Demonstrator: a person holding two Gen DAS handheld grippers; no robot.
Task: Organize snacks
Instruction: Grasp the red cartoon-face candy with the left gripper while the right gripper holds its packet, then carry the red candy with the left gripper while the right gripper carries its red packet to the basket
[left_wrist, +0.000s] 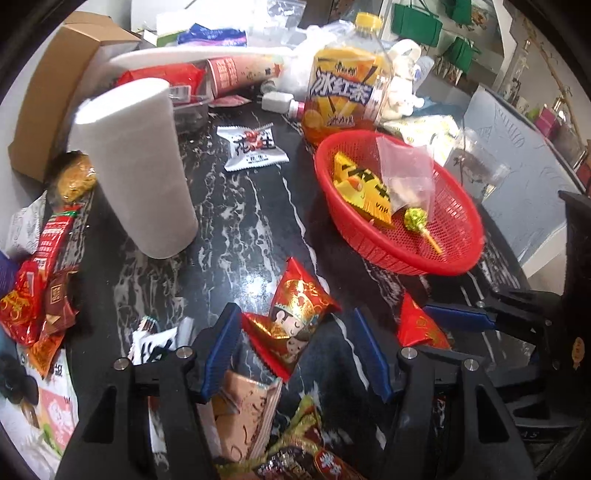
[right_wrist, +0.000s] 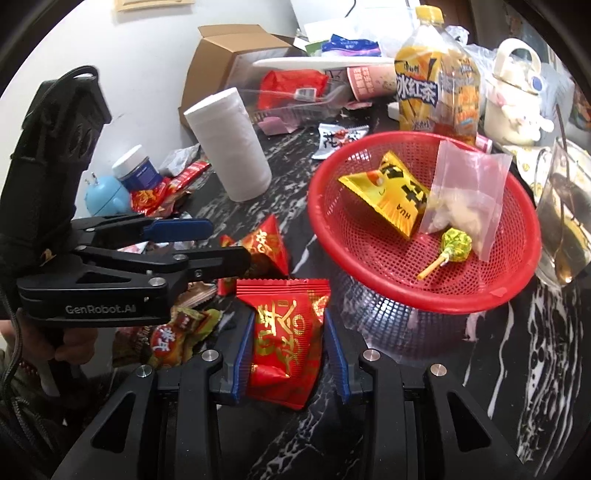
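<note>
A red mesh basket on the dark marble table holds a yellow snack packet, a clear bag and a green lollipop. My left gripper is open around a red and gold snack packet lying on the table. My right gripper is shut on a red packet with gold characters, just in front of the basket; this packet and one blue finger show in the left wrist view.
A paper towel roll stands left of centre. An iced tea bottle stands behind the basket. A white peanut packet lies between them. More snacks pile at the left and near my left gripper. A glass jug stands right.
</note>
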